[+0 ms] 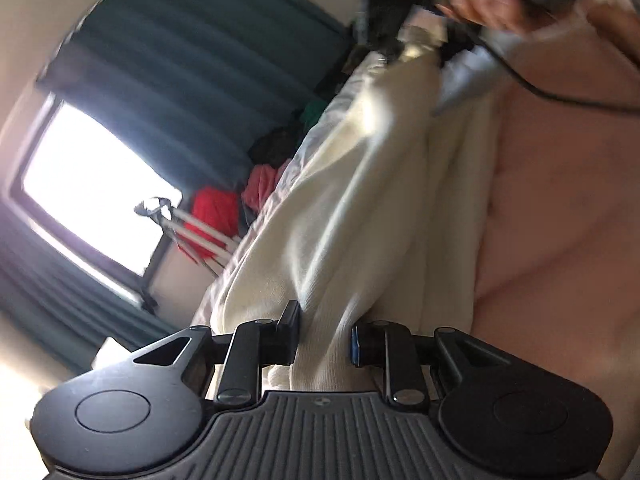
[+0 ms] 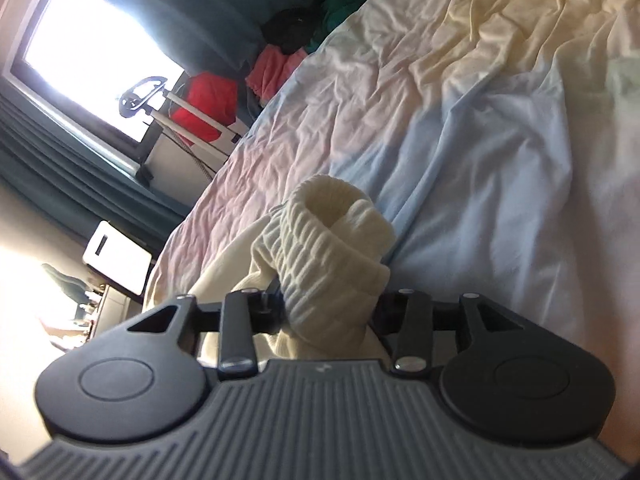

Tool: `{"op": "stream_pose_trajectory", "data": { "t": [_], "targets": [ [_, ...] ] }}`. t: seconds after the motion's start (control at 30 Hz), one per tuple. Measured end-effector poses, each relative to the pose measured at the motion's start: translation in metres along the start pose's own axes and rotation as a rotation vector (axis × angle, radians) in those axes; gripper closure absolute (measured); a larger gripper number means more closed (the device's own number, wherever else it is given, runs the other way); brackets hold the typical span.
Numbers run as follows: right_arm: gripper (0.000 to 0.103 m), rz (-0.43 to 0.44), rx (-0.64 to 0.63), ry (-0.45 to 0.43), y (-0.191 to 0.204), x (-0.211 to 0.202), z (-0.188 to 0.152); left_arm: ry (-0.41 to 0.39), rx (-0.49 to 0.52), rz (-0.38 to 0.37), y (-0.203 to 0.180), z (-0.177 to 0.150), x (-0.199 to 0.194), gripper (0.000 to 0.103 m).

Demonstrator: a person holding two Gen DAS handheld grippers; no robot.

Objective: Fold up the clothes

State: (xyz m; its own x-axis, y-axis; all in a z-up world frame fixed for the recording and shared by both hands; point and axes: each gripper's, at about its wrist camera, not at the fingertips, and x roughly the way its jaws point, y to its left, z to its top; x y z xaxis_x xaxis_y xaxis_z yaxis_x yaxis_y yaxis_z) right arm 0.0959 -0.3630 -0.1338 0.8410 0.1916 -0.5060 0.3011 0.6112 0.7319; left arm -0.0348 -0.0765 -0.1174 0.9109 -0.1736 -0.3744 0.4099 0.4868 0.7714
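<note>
A cream knit garment (image 1: 360,184) hangs stretched between my two grippers above the bed. My left gripper (image 1: 325,338) is shut on one end of it, the cloth bunched between the jaws. At the top of the left wrist view the other gripper (image 1: 394,38), blurred, holds the far end. In the right wrist view my right gripper (image 2: 328,304) is shut on the garment's ribbed cuff or hem (image 2: 332,236), which bulges forward past the jaws. The pastel bedsheet (image 2: 460,120) lies behind it.
A pile of red, pink, black and green clothes (image 2: 256,68) lies along the bed's far edge. A bright window (image 2: 92,52) with teal curtains (image 1: 180,68) stands behind. A white drying rack (image 2: 192,128) and a white box (image 2: 116,256) stand beside the bed.
</note>
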Motion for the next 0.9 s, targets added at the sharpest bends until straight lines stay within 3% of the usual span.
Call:
{"op": "stream_pose_trajectory", "data": {
  "t": [0.13, 0.23, 0.4, 0.5, 0.67, 0.73, 0.83, 0.9],
  "targets": [
    [0.016, 0.011, -0.010, 0.076, 0.001, 0.003, -0.008, 0.028, -0.139, -0.041, 0.012, 0.005, -0.001, 0.076],
    [0.017, -0.014, -0.042, 0.123, 0.000, 0.016, -0.016, 0.042, -0.231, -0.069, 0.020, 0.006, -0.003, 0.076],
    [0.008, -0.001, -0.050, 0.165, -0.005, 0.036, -0.023, 0.055, -0.330, -0.097, 0.038, -0.002, -0.005, 0.075],
    [0.007, 0.088, -0.030, 0.205, 0.000, 0.039, -0.023, 0.061, -0.370, -0.106, 0.045, -0.003, -0.004, 0.075],
    [0.007, 0.268, -0.041, 0.160, 0.017, 0.018, -0.025, 0.080, -0.418, -0.108, 0.053, -0.006, 0.000, 0.075],
    [0.008, 0.243, -0.086, 0.164, 0.022, 0.019, -0.029, 0.080, -0.434, -0.118, 0.056, -0.007, 0.003, 0.075],
    [0.025, 0.114, -0.097, 0.185, 0.017, 0.030, -0.037, 0.067, -0.433, -0.136, 0.056, -0.005, 0.002, 0.075],
    [0.031, 0.088, -0.079, 0.183, 0.013, 0.032, -0.038, 0.067, -0.418, -0.132, 0.054, -0.003, 0.005, 0.075]
  ]
}}
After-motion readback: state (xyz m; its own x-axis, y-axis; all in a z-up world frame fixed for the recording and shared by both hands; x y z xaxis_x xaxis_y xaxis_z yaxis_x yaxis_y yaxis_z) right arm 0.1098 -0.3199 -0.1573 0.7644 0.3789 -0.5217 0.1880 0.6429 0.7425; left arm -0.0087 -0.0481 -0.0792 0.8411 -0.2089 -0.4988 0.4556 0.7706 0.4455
